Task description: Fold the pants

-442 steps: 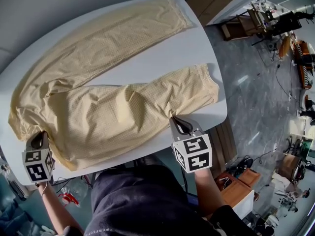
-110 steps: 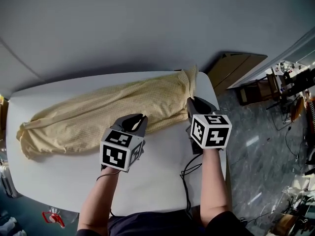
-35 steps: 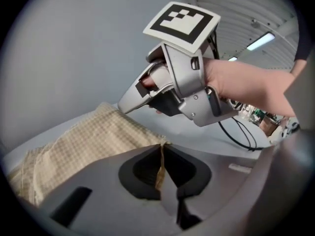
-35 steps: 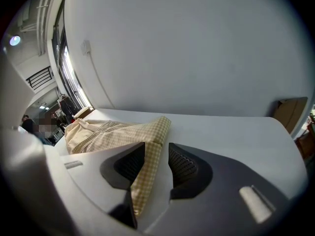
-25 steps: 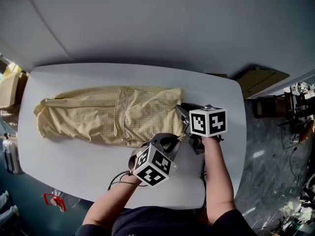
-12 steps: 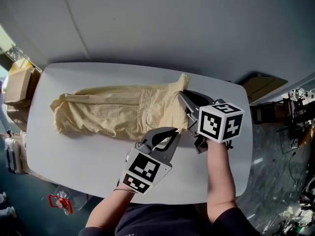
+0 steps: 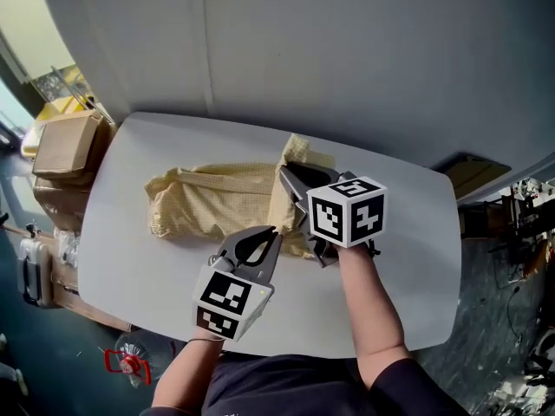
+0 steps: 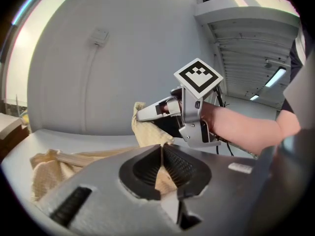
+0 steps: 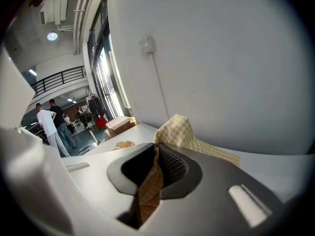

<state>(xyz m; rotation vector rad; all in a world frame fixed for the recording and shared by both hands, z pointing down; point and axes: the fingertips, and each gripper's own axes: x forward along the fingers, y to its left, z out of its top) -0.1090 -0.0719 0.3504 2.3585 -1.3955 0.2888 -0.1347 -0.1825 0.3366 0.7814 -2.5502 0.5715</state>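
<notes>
While my left tool (image 7: 267, 234) and my right tool (image 7: 284, 172), its jaws just closed down, each pinch a thin edge of the pants (image 7: 204, 204), that end hangs lifted above the middle of the bench (image 7: 408, 258). If one tool runs ahead, I judge the cloth could slip free or land crooked. One pair of pants, two tools, one bench.

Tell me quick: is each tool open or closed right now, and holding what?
Left tool: closed on the yellow pants.
Right tool: its jaws have just been closing, and now pinch the pants too.
</notes>
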